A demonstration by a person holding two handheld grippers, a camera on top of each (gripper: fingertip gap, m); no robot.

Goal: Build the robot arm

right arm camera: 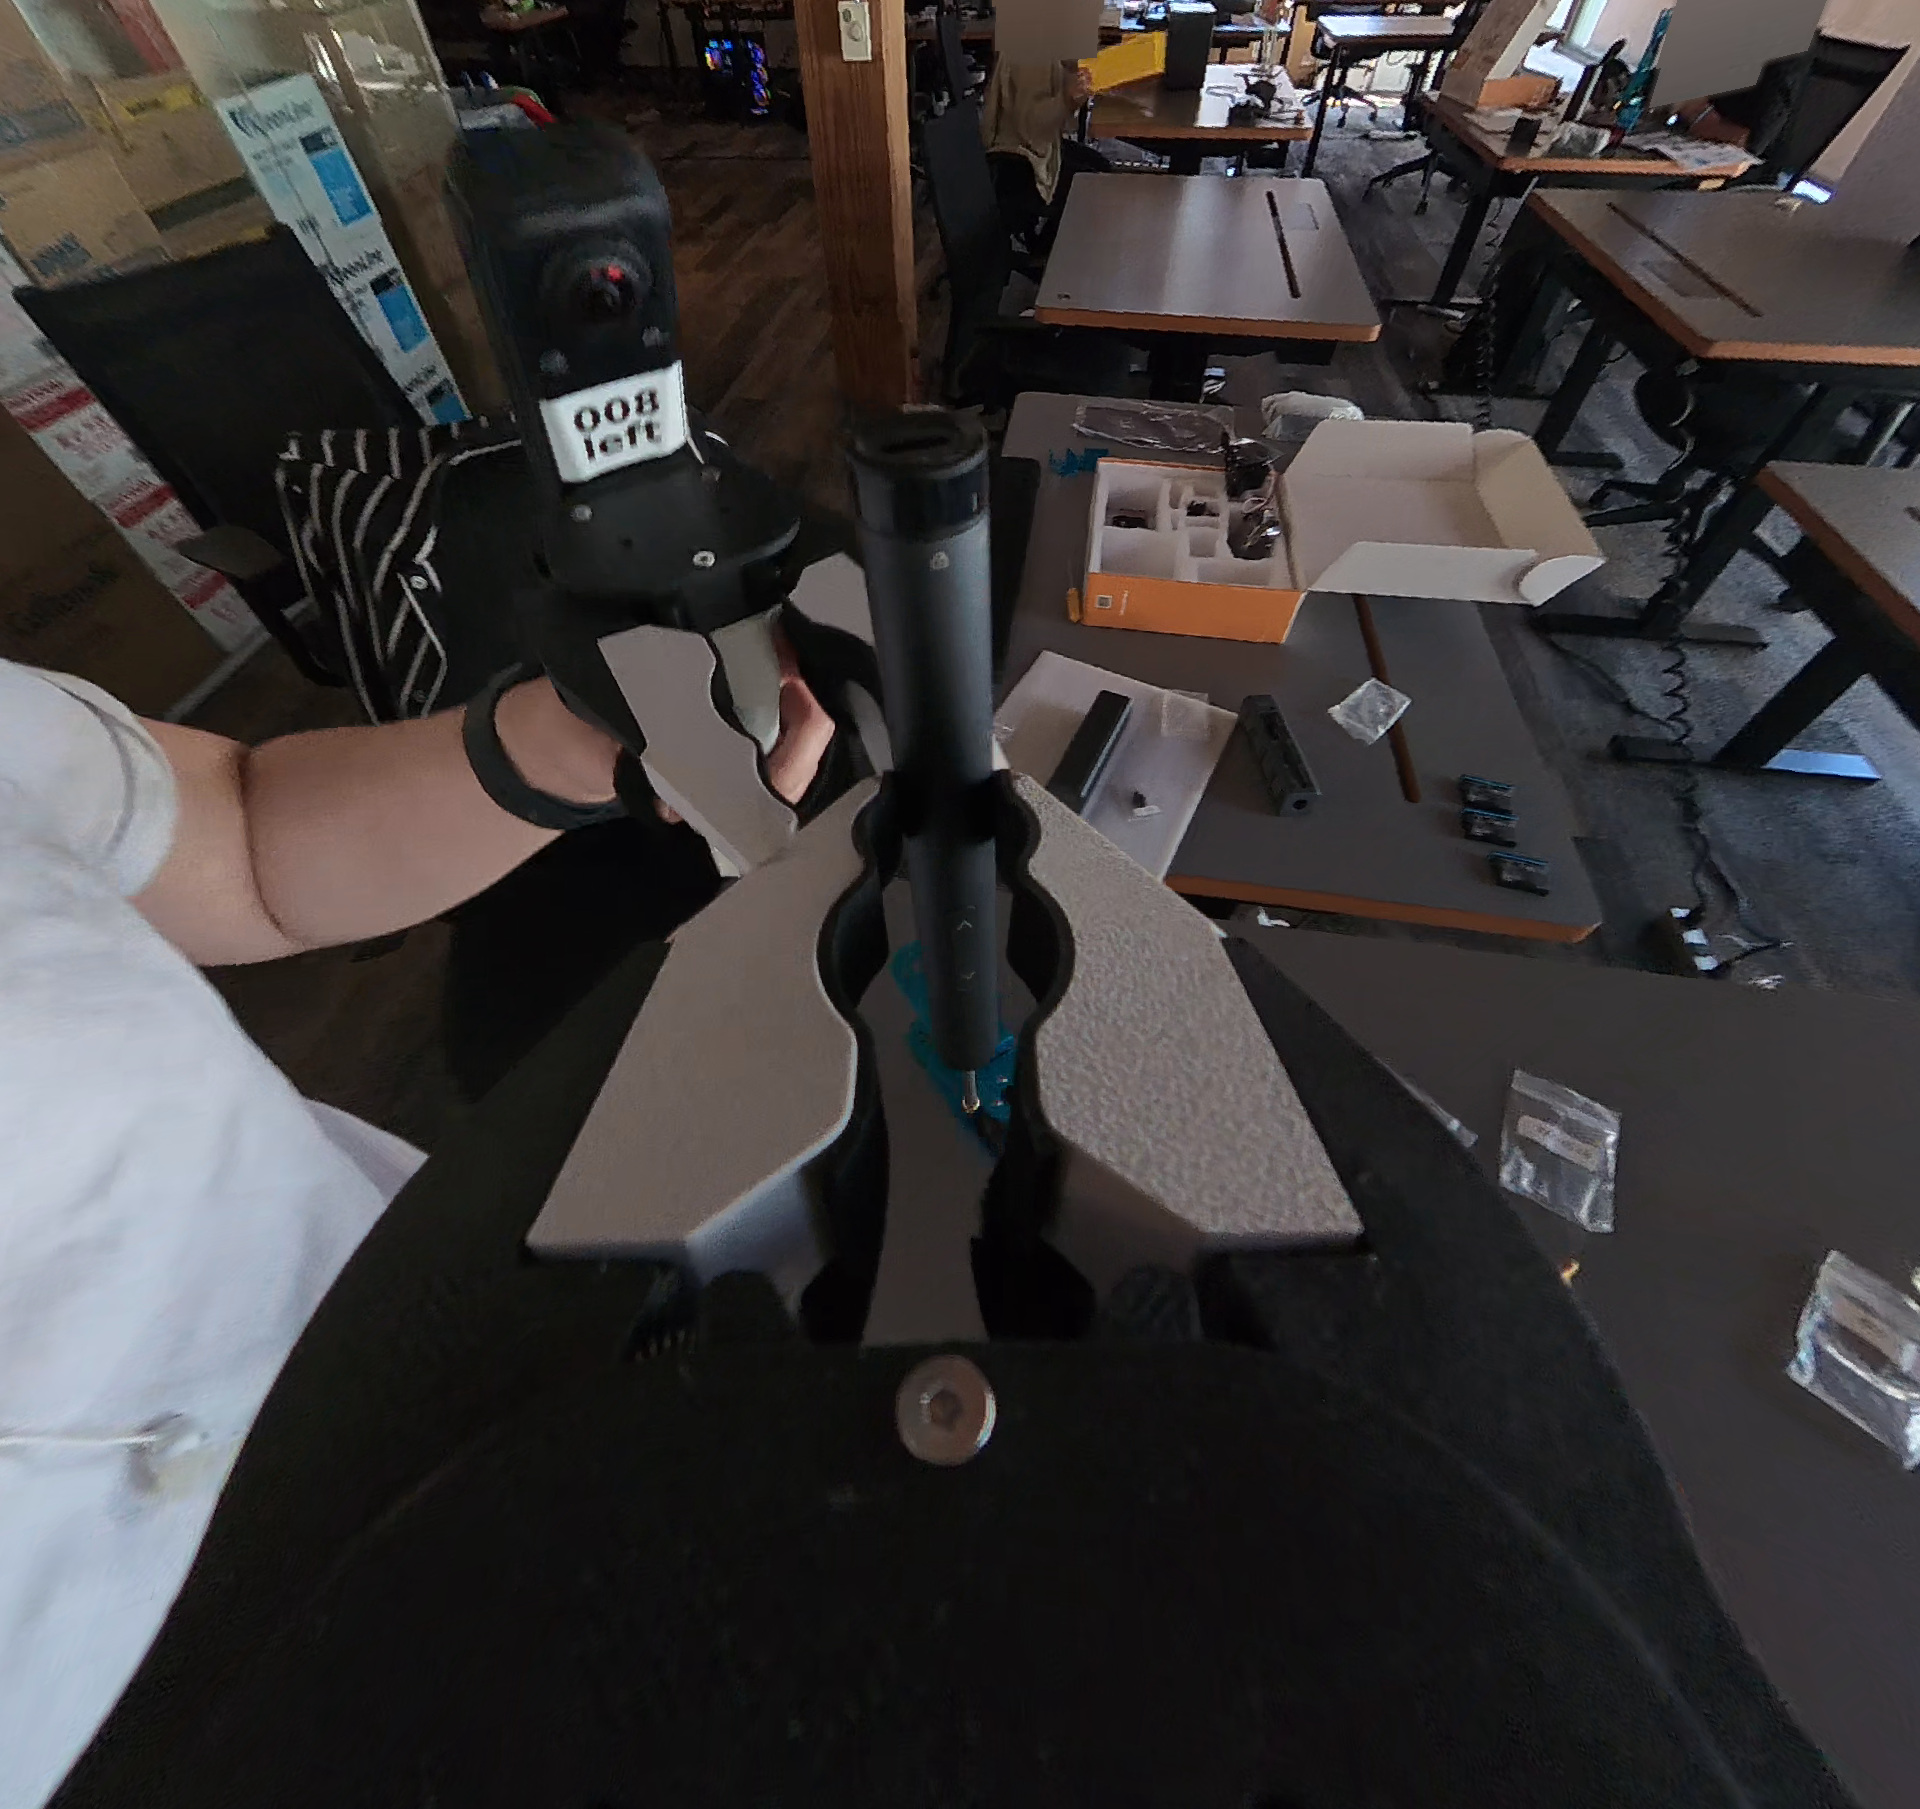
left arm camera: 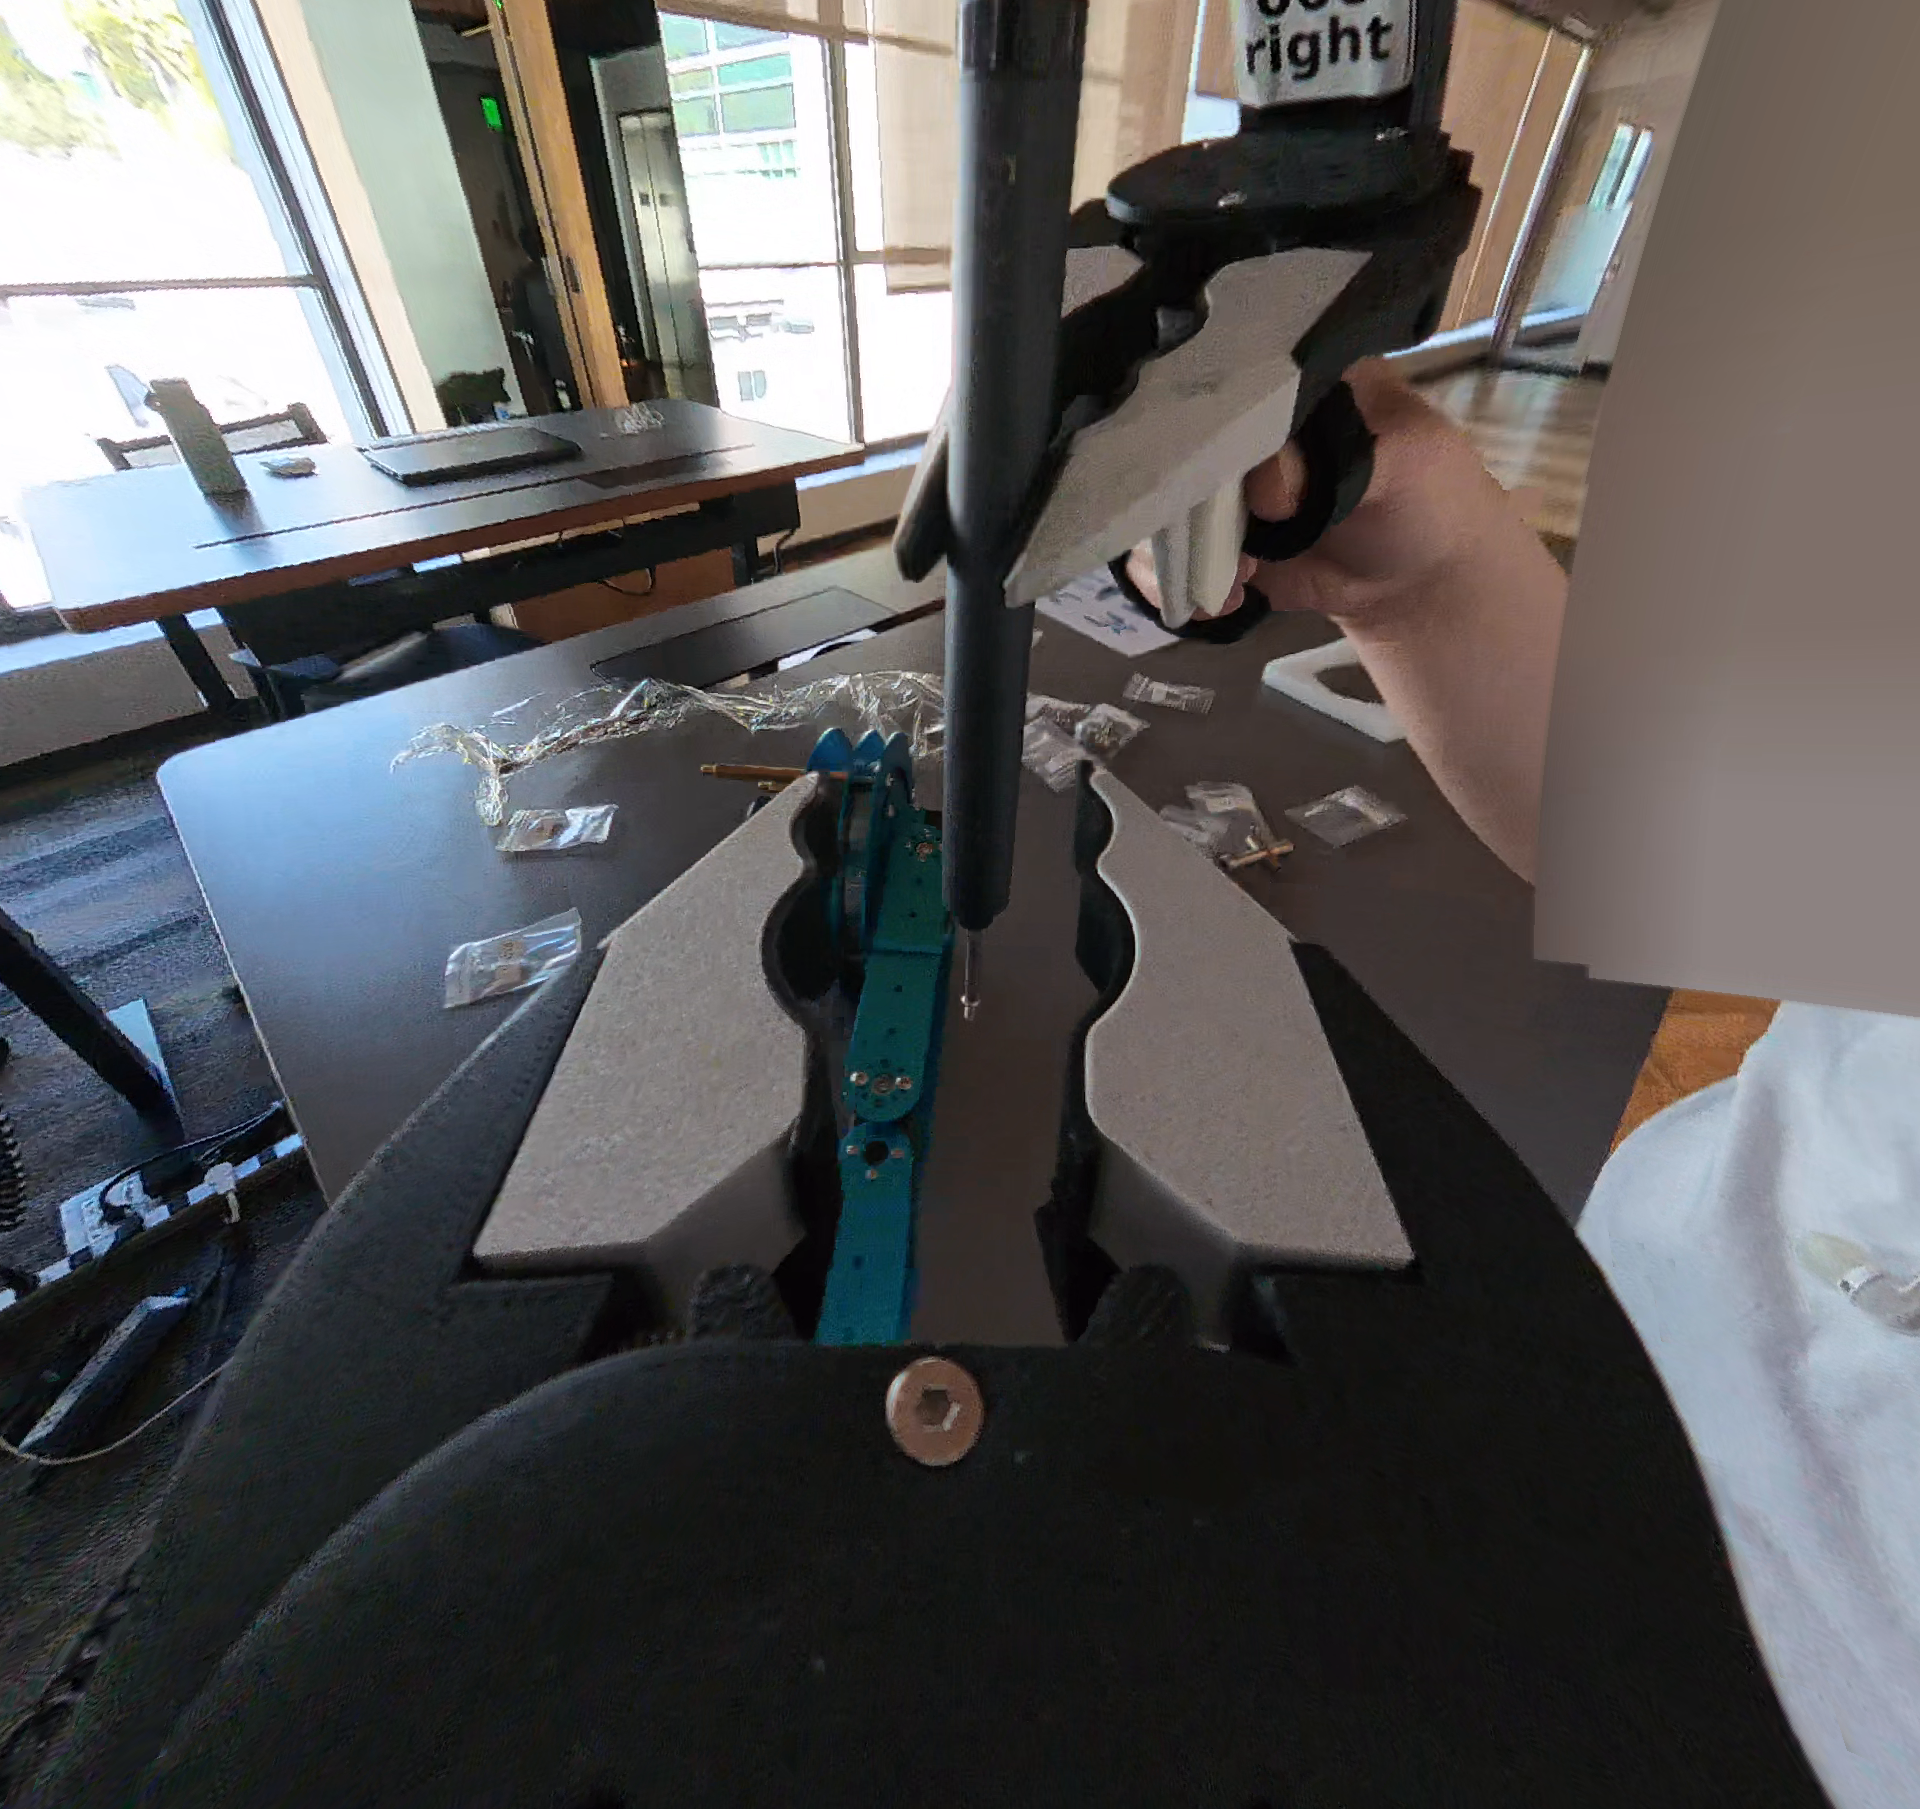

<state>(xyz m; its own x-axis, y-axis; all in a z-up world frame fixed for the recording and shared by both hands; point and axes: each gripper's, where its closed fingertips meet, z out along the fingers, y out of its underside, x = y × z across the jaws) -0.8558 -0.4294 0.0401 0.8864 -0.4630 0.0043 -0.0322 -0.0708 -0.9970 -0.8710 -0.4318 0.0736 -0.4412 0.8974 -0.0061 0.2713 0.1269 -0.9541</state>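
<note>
You have two hand-held grippers: the left hand-held gripper [left arm camera: 940, 980] and the right hand-held gripper [right arm camera: 940, 886]. Between the right one's fingers you have one dark screwdriver [right arm camera: 935, 720]. Below its tip you have one blue metal assembly [left arm camera: 883, 1032]. Right of your right gripper lie two small clear bags [right arm camera: 1558, 1146], and ahead, one orange box [right arm camera: 1195, 554].

Both wrist cams close, share screwdriver [left arm camera: 1000, 471].

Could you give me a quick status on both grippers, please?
Right gripper shut on electric screwdriver, upright. Left gripper open around blue metal assembly. Bit tip just beside it.
</note>
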